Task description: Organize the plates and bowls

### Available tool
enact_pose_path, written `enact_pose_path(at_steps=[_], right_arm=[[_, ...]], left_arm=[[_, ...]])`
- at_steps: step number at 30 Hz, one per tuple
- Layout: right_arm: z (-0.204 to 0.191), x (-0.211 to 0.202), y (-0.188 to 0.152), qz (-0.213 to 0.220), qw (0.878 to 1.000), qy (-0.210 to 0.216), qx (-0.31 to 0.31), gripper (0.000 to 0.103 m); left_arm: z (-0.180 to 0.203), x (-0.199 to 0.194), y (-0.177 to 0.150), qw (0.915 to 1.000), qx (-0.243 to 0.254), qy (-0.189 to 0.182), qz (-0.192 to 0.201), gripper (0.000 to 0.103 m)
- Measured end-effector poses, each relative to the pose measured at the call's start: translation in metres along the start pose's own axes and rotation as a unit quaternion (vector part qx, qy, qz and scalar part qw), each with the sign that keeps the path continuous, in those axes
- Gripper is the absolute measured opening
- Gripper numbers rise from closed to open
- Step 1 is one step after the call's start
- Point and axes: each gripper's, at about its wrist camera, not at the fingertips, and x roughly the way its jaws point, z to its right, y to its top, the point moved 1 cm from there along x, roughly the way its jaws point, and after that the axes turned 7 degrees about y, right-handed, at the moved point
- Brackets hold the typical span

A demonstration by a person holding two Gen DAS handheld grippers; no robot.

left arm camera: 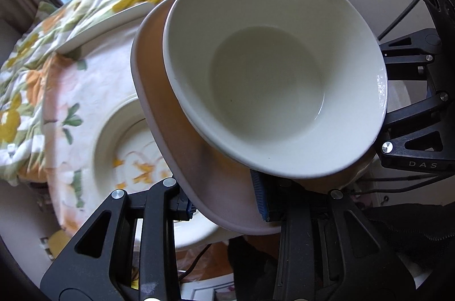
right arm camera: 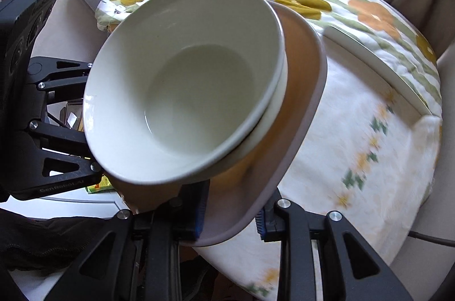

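Above the floral cloth (left arm camera: 85,90) and patterned plate (left arm camera: 136,158), both grippers' fingers (left arm camera: 260,195) (right arm camera: 200,211) clamp a tan plate (left arm camera: 182,147) (right arm camera: 301,90) carrying stacked white bowls (left arm camera: 273,67) (right arm camera: 182,79)

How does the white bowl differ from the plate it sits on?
The bowl is deep and white; the plate is shallow, tan inside with a pale grey rim. The plate is wider and gripped at its edges by both grippers, left and right; the bowl only rests on it. Both are empty.

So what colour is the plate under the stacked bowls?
The plate is pale pinkish-tan with a greyish rim, clearest in the right wrist view; the bowls are white.
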Motion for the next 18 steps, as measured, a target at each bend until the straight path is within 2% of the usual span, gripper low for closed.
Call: enact_pose_path(at_steps=[4, 9, 18], right_arm=[[-0.032, 0.024, 0.022, -0.004, 1.000, 0.007, 0.004, 0.026], [-0.061, 0.058, 0.037, -0.014, 1.000, 0.014, 0.020, 0.026], [-0.083, 0.089, 0.042, -0.025, 0.998, 0.003, 0.057, 0.026]], left_arm=[[-0.051, 0.009, -0.019, 0.9999, 0.002, 0.001, -0.012, 0.029], [-0.092, 0.028, -0.042, 0.9994, 0.014, -0.002, -0.032, 0.028], [-0.119, 0.055, -0.059, 0.9981, 0.033, -0.026, -0.045, 0.028]])
